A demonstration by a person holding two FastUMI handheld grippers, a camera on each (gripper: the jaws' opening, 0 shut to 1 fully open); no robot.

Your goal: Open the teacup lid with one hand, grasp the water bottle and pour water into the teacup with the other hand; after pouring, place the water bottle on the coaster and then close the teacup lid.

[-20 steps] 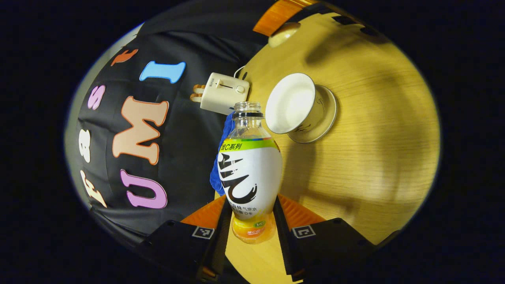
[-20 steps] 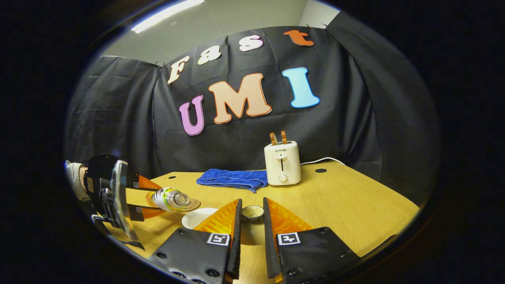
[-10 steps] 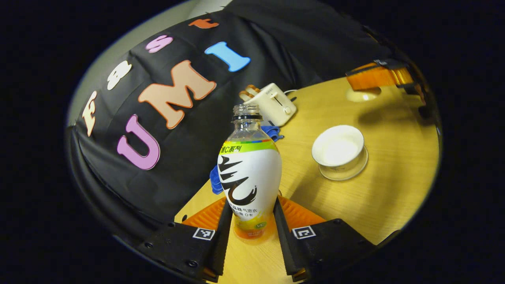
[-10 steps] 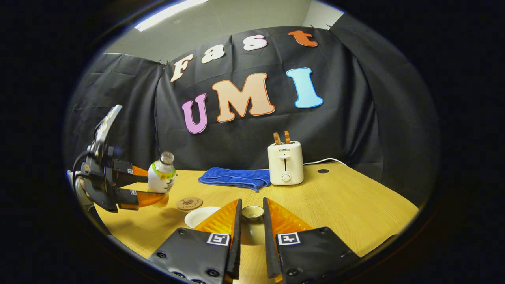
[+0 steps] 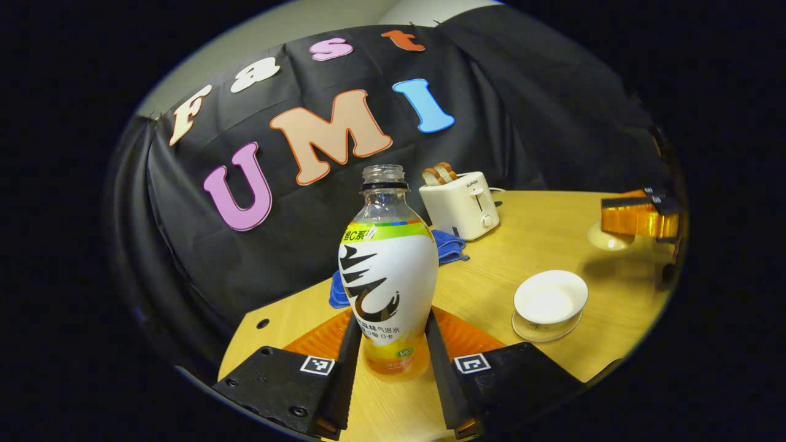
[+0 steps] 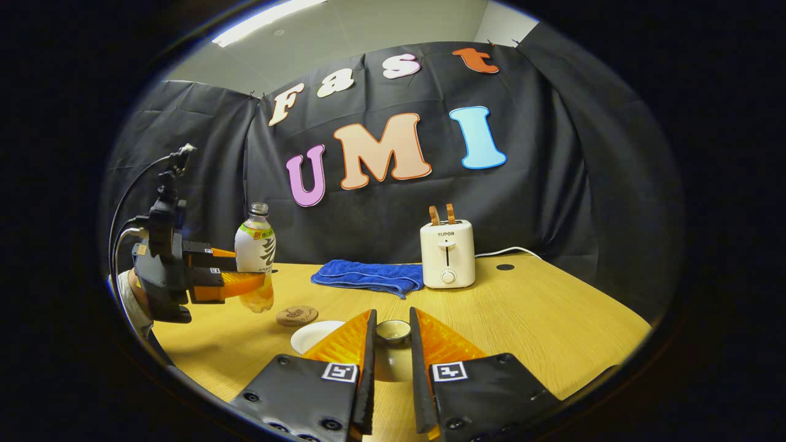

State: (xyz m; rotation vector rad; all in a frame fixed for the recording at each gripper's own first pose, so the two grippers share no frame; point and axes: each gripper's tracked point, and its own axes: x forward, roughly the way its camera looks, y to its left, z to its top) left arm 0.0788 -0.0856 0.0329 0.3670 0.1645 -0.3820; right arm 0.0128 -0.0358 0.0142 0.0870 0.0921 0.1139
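Observation:
My left gripper (image 5: 388, 347) is shut on the lower body of an uncapped water bottle (image 5: 388, 276) with a white label, which stands upright. In the right gripper view that bottle (image 6: 256, 252) and the left gripper (image 6: 245, 270) hang just left of a round brown coaster (image 6: 296, 315). The white teacup (image 5: 550, 299) sits uncovered on its saucer (image 5: 529, 332), to the right of the bottle. My right gripper (image 6: 392, 336) is shut on the cup's lid (image 6: 393, 330) and holds it above the table. Its left finger partly hides the teacup (image 6: 310, 335).
A cream toaster (image 6: 447, 255) with two slices of toast stands at the back of the wooden table (image 6: 540, 325). A blue towel (image 6: 367, 277) lies to its left. The toaster's white cord (image 6: 503, 249) runs off to the right.
The bottle has swung from lying tipped over the teacup back to upright and has drawn away to the left of the cup. The right gripper and the lid have stayed put.

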